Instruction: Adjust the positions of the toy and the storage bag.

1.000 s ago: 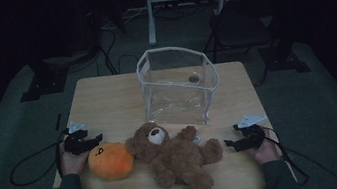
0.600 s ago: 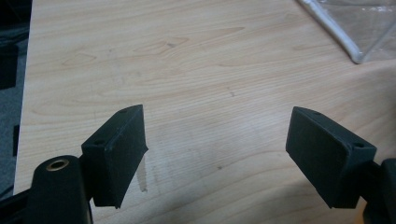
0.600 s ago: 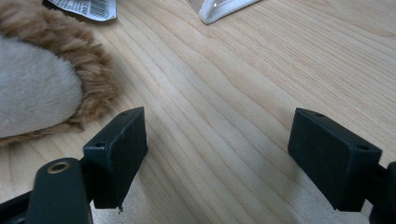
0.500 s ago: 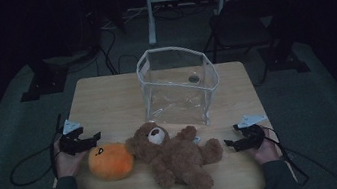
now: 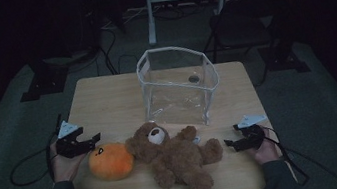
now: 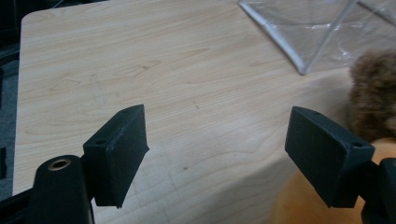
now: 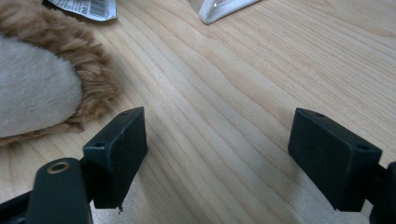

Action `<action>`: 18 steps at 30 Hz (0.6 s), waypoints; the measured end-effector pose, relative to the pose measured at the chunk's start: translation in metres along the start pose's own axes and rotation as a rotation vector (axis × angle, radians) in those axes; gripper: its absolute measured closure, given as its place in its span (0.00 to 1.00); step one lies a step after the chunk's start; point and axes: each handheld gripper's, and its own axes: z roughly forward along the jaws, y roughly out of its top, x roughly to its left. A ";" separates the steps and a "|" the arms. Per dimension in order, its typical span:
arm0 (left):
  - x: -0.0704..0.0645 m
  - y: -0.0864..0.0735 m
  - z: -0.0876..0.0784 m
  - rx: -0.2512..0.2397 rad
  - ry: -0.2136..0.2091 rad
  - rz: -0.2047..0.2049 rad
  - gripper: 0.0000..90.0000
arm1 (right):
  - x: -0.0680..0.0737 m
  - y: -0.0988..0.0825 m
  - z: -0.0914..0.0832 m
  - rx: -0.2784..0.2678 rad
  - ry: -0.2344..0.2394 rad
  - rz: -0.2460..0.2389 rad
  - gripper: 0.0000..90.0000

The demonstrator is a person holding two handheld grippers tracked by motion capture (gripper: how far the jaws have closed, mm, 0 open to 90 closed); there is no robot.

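An orange plush ball (image 5: 111,161) lies at the table's front left, touching the head of a brown teddy bear (image 5: 176,156) sprawled on its back. My left gripper (image 5: 90,139) hovers just left of and above the ball. Its jaws have just been opening and stand wide, with only bare table between them. In the left gripper view, my left gripper (image 6: 217,154) has the orange ball (image 6: 303,205) under its right jaw and bear fur (image 6: 373,98) beyond. My right gripper (image 5: 232,143) rests open near the bear's paw (image 7: 42,79), empty.
A clear plastic bin (image 5: 178,85) stands open-topped at the back middle of the wooden table (image 5: 107,103); its corner (image 7: 224,9) shows in the right gripper view. A paper tag (image 7: 84,7) lies by the bear. Cables trail off both table sides.
My left gripper has lifted a little and drawn back from the orange ball, its jaws spreading. The right gripper and both toys have stayed put.
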 end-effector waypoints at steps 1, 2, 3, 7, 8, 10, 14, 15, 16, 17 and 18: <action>-0.001 0.000 -0.002 -0.001 -0.006 -0.002 0.24 | 0.000 0.000 0.000 0.000 0.000 0.000 0.21; -0.001 0.001 -0.003 -0.002 -0.015 -0.008 0.24 | 0.000 0.000 0.000 0.000 0.000 0.000 0.21; -0.002 0.001 -0.005 -0.005 -0.026 -0.018 0.26 | 0.000 0.000 0.000 0.000 0.000 0.000 0.21; -0.009 0.006 -0.012 -0.007 -0.068 -0.020 0.27 | 0.000 0.000 0.000 0.000 0.000 0.000 0.21; -0.011 0.007 -0.013 -0.002 -0.077 -0.015 0.27 | 0.000 0.000 0.000 0.000 0.000 0.000 0.21; -0.015 0.008 -0.015 0.006 -0.098 -0.010 0.27 | 0.000 0.000 0.000 -0.001 0.000 -0.002 0.21; -0.021 0.009 -0.019 0.015 -0.110 -0.004 0.27 | 0.000 0.000 0.000 0.000 -0.001 0.000 0.21; -0.021 0.009 -0.019 0.015 -0.110 -0.004 0.27 | 0.000 0.000 0.000 0.000 -0.001 0.000 0.21; -0.025 0.009 -0.022 0.025 -0.114 0.009 0.27 | 0.000 0.000 0.000 0.000 -0.001 0.001 0.21; -0.027 0.008 -0.022 0.029 -0.113 0.013 0.27 | 0.000 0.000 0.000 0.001 -0.002 0.002 0.21; -0.029 0.008 -0.023 0.038 -0.107 0.014 0.27 | 0.000 0.000 0.000 0.001 -0.001 0.002 0.21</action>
